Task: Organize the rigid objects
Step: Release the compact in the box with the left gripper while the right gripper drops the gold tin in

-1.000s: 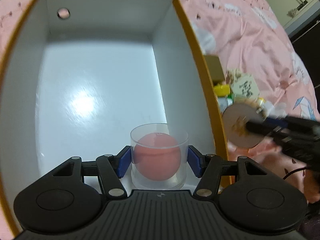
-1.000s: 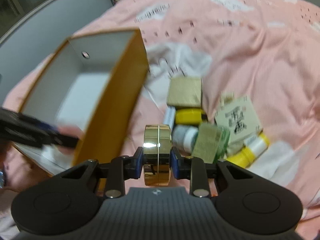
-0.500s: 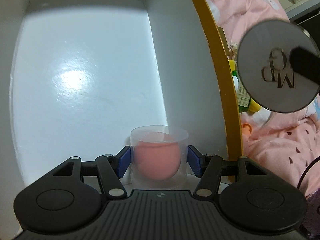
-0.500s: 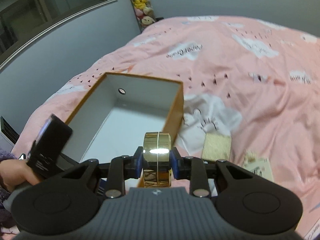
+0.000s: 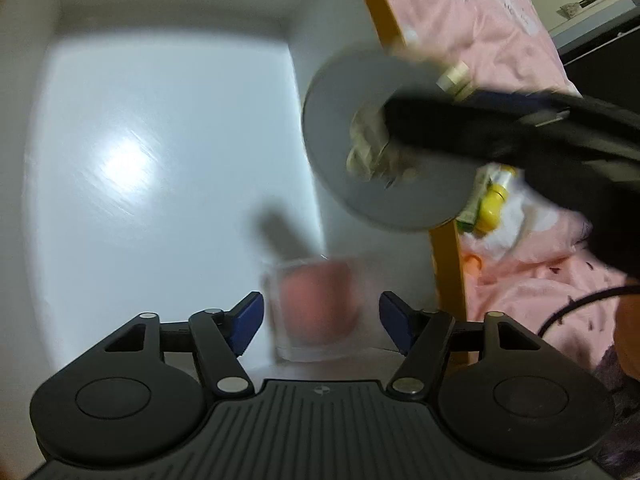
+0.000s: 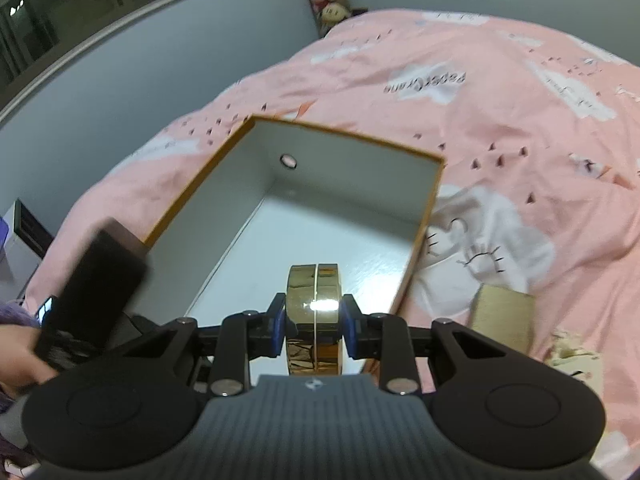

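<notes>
Left fingers (image 5: 256,312) now released, clear cup (image 5: 318,312) between them; right fingers (image 6: 278,322) grasping gold tin (image 6: 314,316)

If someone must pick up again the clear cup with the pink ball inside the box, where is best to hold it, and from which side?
Grip the clear cup across its round side wall, about mid-height, coming from the open near side where the left tongs now stand open around it. It appears upright close to the box right wall, so that side probably gives no room; the image is blurred.
</notes>
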A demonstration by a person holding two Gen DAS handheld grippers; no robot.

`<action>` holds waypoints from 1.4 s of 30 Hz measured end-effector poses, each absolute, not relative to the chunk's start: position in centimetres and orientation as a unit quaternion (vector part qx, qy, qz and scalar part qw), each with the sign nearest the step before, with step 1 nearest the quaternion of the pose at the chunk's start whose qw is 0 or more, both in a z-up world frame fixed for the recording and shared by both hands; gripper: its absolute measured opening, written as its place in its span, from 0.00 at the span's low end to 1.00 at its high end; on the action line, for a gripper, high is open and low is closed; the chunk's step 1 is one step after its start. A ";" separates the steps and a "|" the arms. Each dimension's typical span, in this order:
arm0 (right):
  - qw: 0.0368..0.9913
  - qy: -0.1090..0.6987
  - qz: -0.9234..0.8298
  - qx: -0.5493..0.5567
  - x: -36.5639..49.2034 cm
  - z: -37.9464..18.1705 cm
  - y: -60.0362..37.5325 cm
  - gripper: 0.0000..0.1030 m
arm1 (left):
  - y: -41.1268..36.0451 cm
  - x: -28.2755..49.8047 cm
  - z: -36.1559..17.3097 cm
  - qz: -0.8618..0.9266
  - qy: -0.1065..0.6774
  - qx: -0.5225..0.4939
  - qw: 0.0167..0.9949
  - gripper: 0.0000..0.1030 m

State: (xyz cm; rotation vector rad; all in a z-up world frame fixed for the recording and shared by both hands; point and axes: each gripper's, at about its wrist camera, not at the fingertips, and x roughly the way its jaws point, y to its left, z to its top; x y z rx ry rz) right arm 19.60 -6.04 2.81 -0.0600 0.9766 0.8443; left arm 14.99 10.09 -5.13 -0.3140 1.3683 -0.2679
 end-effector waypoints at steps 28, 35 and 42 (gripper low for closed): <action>0.753 0.543 0.329 -0.174 21.3 -2.2 2.5 0.34 | 11.9 13.8 -4.3 -0.098 0.578 -0.075 0.807 0.59; 0.749 0.534 0.322 -0.226 21.1 -2.2 2.2 0.14 | 11.9 13.9 -4.5 -0.100 0.576 -0.089 0.806 0.59; 0.753 0.516 0.323 -0.251 19.9 -0.9 0.8 0.13 | 11.3 14.3 -4.7 -0.105 0.576 -0.094 0.806 0.59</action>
